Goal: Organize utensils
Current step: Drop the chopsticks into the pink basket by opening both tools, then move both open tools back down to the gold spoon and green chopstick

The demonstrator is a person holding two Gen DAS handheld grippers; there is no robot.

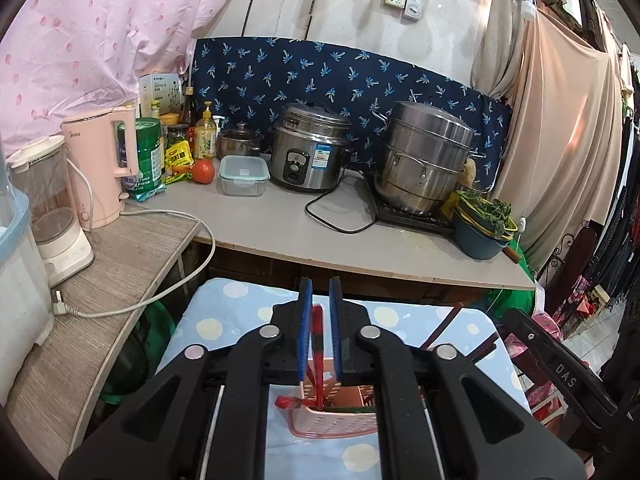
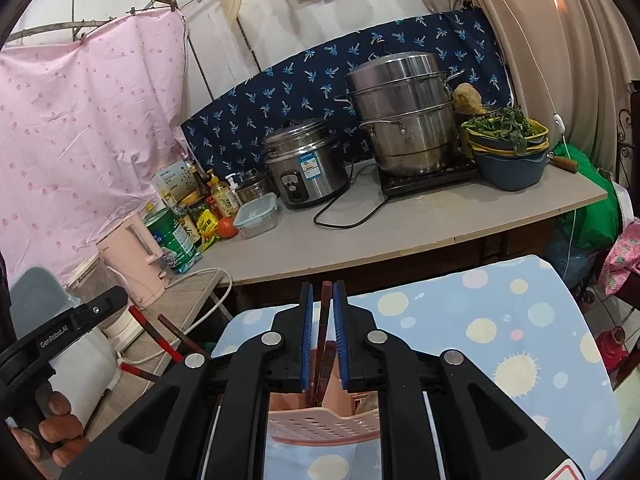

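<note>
Two grippers, left gripper [image 1: 320, 320] and right gripper [image 2: 323, 320], fingers narrowly parted, one chopstick [image 1: 317, 332] between each.

left tool [image 1: 318, 320] | jaws slightly apart | red chopstick [image 1: 317, 344] between | over pink holder [image 1: 336, 420]

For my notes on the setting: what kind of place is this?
Most likely a home kitchen corner. A rice cooker, a stacked steel steamer pot on a cooktop, and an electric kettle stand on the counter.
</note>
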